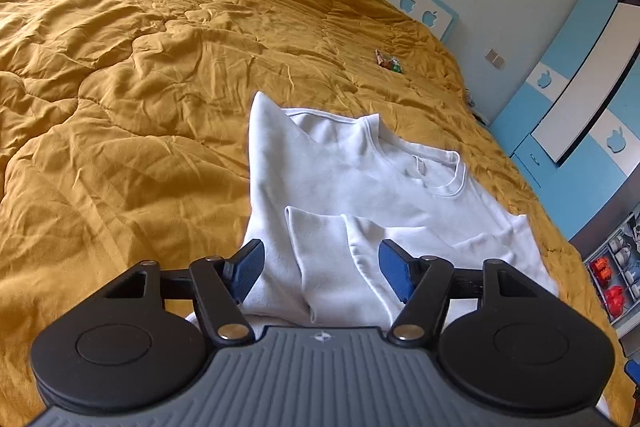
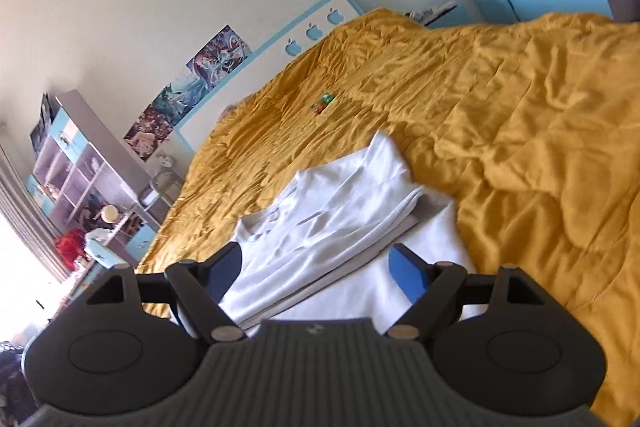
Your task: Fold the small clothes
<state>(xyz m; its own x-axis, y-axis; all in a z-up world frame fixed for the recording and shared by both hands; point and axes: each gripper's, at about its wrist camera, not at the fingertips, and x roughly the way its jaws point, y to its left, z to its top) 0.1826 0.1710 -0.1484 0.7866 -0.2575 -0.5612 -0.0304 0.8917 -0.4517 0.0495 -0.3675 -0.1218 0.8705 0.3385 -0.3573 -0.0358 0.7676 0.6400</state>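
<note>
A white sweatshirt [image 1: 360, 183] lies on the mustard quilt [image 1: 120, 87], its sleeves folded in over the body and the collar toward the headboard. My left gripper [image 1: 322, 269] is open just above the garment's near end, with the folded sleeve cuffs between its blue pads [image 1: 250, 267]. In the right wrist view the same sweatshirt [image 2: 340, 211] lies with its folded layers stacked. My right gripper [image 2: 320, 273] is open over its near edge, holding nothing.
A small colourful wrapper [image 1: 387, 61] lies on the quilt beyond the garment, also in the right wrist view [image 2: 323, 103]. A white and blue headboard [image 1: 408, 3] and blue wardrobe [image 1: 572, 87] border the bed. Shelves [image 2: 80, 187] stand at the left.
</note>
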